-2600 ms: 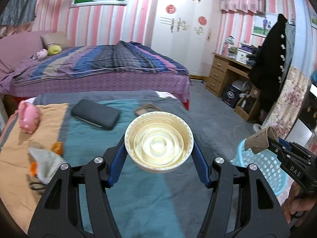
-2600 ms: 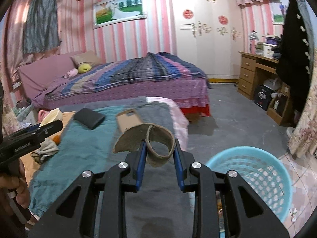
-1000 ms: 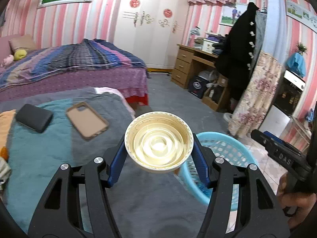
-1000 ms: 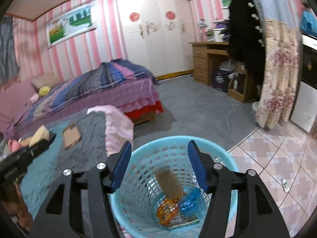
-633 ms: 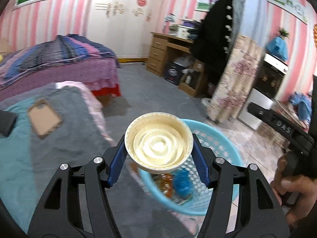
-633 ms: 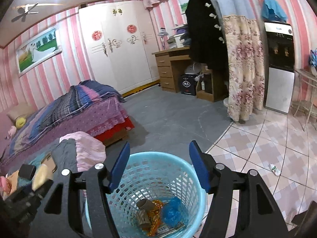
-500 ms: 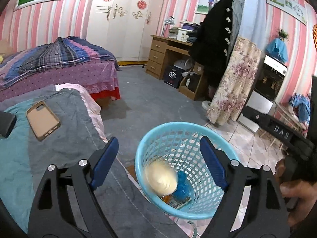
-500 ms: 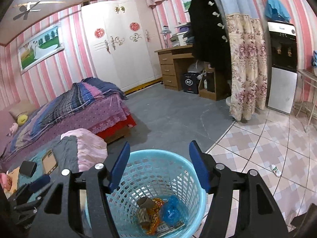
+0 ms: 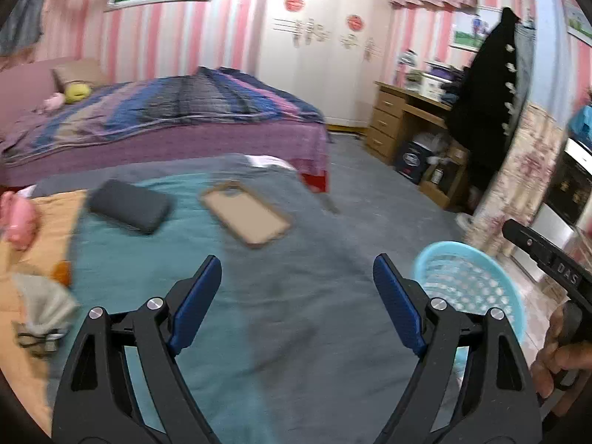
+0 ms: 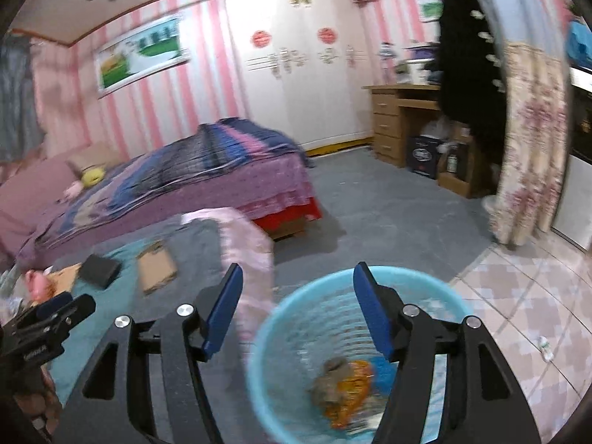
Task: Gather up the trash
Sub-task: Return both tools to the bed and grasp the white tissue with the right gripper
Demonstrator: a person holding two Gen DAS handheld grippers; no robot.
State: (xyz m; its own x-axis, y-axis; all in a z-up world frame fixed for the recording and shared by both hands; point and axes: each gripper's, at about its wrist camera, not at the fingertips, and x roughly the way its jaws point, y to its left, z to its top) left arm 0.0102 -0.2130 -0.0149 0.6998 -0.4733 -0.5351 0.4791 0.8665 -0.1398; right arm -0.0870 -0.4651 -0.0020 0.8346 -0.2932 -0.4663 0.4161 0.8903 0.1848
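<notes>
I had both grippers empty over the near bed. The left gripper (image 9: pixel 296 277) showed its jaws spread wide with nothing between them, pointed at the bedspread (image 9: pixel 259 333) at centre frame. The right gripper (image 10: pixel 296 296) sat with its jaws moderately apart and bare, low in the right wrist frame above the basket (image 10: pixel 266 351), whose rim filled the lower middle.

The trash (image 10: pixel 344 381) lay at the basket's bottom: a blurred heap, something crinkled and orange with a grey-brown lump beside it; I could not make out more. In the left wrist frame the basket (image 9: pixel 477 281) stood at lower right, off the bed's edge.

My judgement was that the next piece had to be searched for. What I saw at left centre, a dark rounded case (image 9: pixel 127 211) and a flat tan phone case (image 9: pixel 246 212), looked like belongings, not waste, so I meant to leave them. The grey cloth bundle (image 9: pixel 42 303) at lower left was too blurred to call. The bedspread was soft, creased fabric, so I reckoned a low, level approach best, pinching only the item and no cloth
</notes>
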